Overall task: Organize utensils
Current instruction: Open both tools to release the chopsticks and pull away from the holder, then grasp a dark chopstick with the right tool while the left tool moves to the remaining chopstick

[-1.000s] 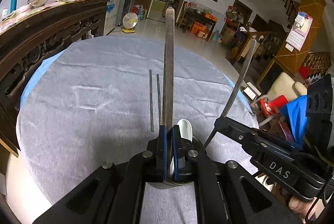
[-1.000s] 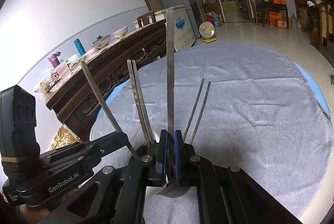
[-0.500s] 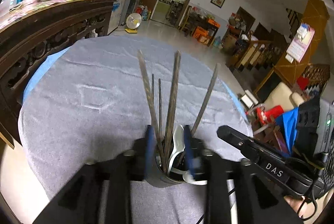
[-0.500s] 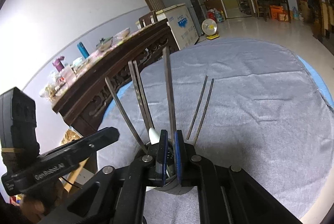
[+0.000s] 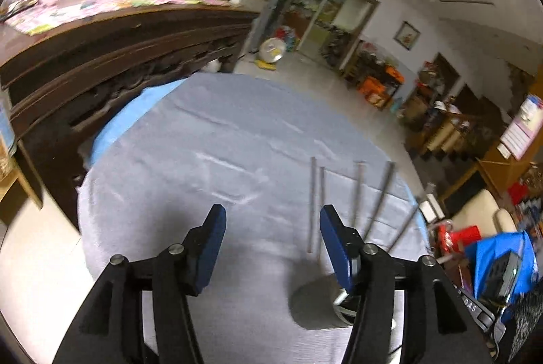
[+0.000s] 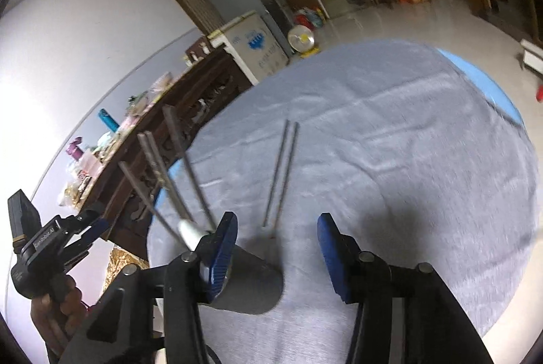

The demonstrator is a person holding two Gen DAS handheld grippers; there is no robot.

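Two grippers are over a round table with a gray cloth [image 5: 210, 160] on it. Both have their blue fingers spread wide, and nothing is between them.

From the left wrist camera, the left gripper [image 5: 273, 242] hangs above a bare part of the cloth. A gray cup [image 5: 314, 306] stands on the cloth low and to the right, partly hidden behind the right finger [image 5: 334, 245]. Long metal sticks [image 5: 381, 197] poke up out of the cup and lean away from each other. Something white [image 5: 339, 298] shows at the cup's edge, but it is too hidden to tell what it is. One pair of thin chopsticks [image 5: 314, 204] lies flat on the cloth just past the cup.

From the right wrist camera, the right gripper [image 6: 276, 242] is also above the cloth. The cup [image 6: 253, 284] is just beside its left finger [image 6: 222, 248] and partly behind it, not between the fingers. The sticks [image 6: 180, 167] in the cup fan out toward the upper left, and a white handle [image 6: 188, 231] pokes out too. The flat pair of chopsticks [image 6: 280, 174] lies side by side, close together, out in front of the gap between the fingers. The other gripper [image 6: 57, 245] shows far left, off the side of the table, held in a hand [image 6: 61, 306]. A dark wooden sideboard [image 6: 163, 126] with bottles and bowls on top stands behind the table.
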